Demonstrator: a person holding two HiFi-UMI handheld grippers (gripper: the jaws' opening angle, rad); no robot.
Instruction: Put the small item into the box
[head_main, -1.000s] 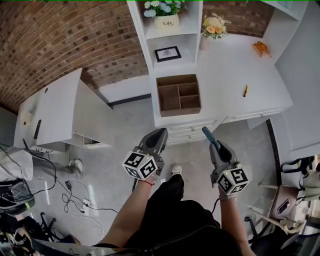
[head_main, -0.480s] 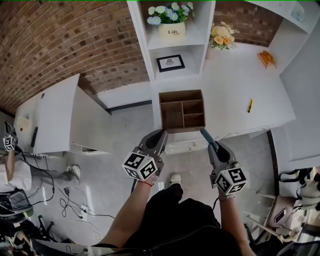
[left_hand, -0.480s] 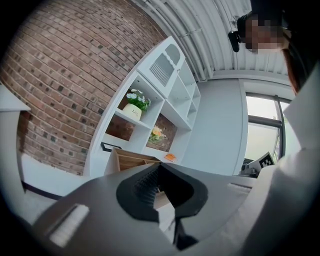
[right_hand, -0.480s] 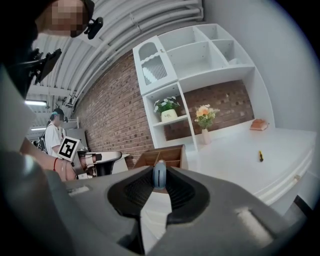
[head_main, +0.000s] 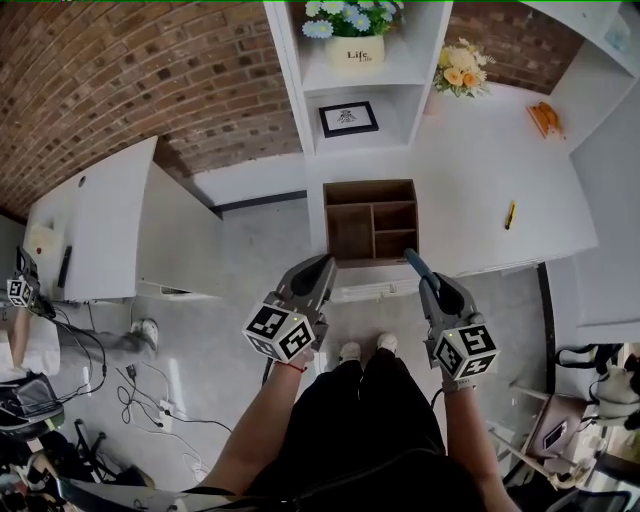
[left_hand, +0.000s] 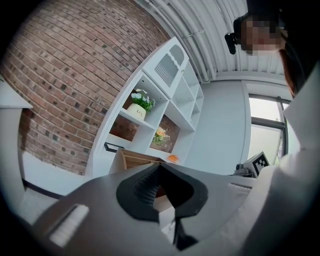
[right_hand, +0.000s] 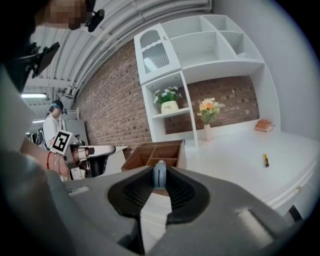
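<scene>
Two forearms reach forward at waist height from a standing person, each hand holding a gripper level and pointed at a white desk (head_main: 470, 170). The left gripper (head_main: 318, 268) has its jaws together with nothing between them. The right gripper (head_main: 414, 262) is clamped on a small blue item (right_hand: 159, 175), which stands upright between the pads near the tips, short of the desk edge. Just beyond both grippers, a brown box (head_main: 372, 186) with open compartments sits at the desk's front edge. A small yellow object (head_main: 511, 214) lies well to its right. Further back, white shelves hold a framed picture (head_main: 348, 118) and a flower pot (head_main: 357, 52) marked "Life". Behind is a brick wall (head_main: 150, 70).
</scene>
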